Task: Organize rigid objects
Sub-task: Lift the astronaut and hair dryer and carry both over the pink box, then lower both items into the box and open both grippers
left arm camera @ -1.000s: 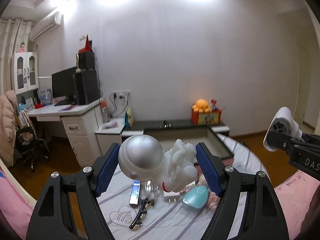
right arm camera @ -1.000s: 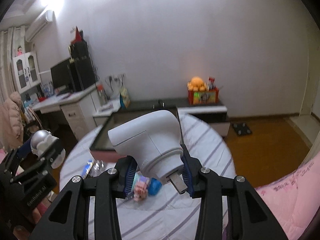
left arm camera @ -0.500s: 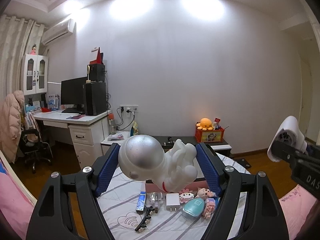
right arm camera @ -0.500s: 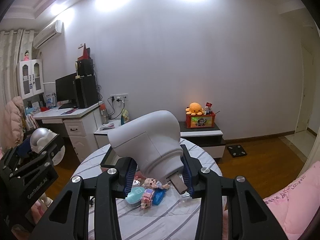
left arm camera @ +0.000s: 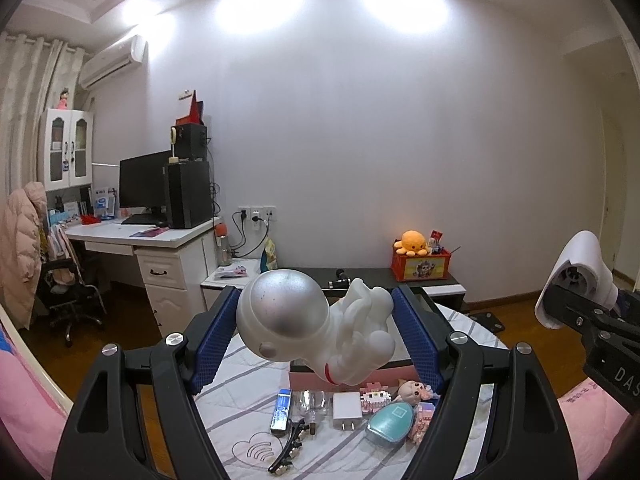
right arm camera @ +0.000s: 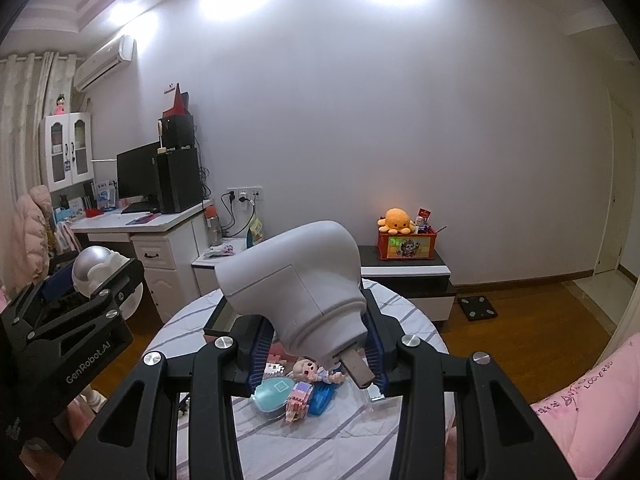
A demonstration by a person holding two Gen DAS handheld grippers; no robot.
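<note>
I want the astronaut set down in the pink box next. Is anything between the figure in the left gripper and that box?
Nothing visible is. The astronaut figure hangs clamped in the left gripper above the pink box, with clear air between. The small items lie in front of the box, not over it.

I'm in a home bedroom: computer desk [left arm camera: 160,236] at nine o'clock, pink bedding [right arm camera: 580,412] at four, air conditioner [left arm camera: 112,64] overhead.

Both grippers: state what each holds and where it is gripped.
Left gripper clamps the astronaut figure, helmet against one pad, legs against the other. Right gripper clamps the white hair dryer at its handle base.
</note>
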